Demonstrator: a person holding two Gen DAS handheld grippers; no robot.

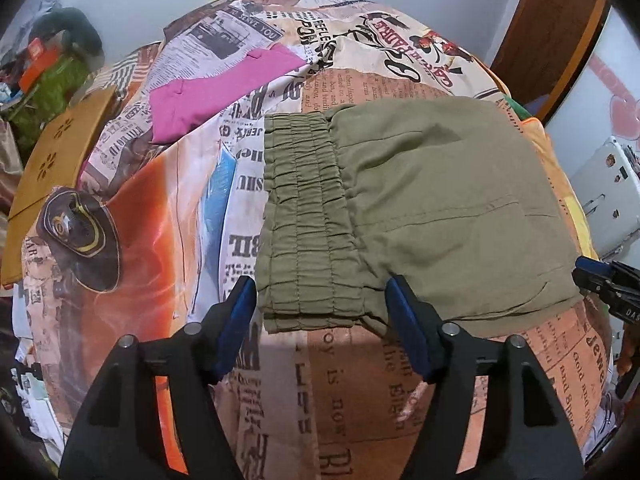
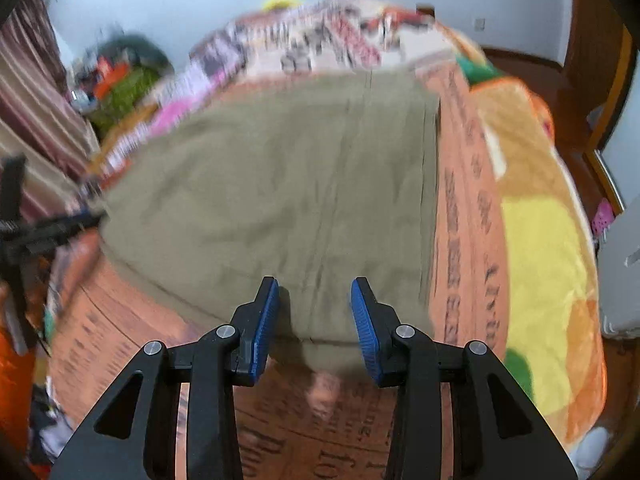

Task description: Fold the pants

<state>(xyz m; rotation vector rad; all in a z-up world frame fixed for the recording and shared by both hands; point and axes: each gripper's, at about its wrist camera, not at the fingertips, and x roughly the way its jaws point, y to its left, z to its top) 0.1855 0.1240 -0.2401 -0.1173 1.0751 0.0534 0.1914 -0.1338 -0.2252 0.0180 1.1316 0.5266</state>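
Olive-green pants [image 1: 420,208] lie folded on the newspaper-print bedspread [image 1: 320,392], elastic waistband [image 1: 304,220] toward the left. My left gripper [image 1: 320,300] is open, its blue pads either side of the waistband's near corner, just above the cloth. In the right wrist view the pants [image 2: 280,188] fill the middle, blurred. My right gripper [image 2: 315,304] is open and empty over the pants' near edge. The right gripper's tip shows in the left wrist view [image 1: 600,276]; the left gripper shows at the left edge of the right wrist view [image 2: 60,224].
A pink garment [image 1: 216,92] lies further back on the bed. A tan wooden board [image 1: 52,168] and a clutter pile [image 1: 60,64] stand at the left. A yellow-orange blanket [image 2: 540,240] covers the right side. A wooden door frame [image 1: 560,28] is at the back right.
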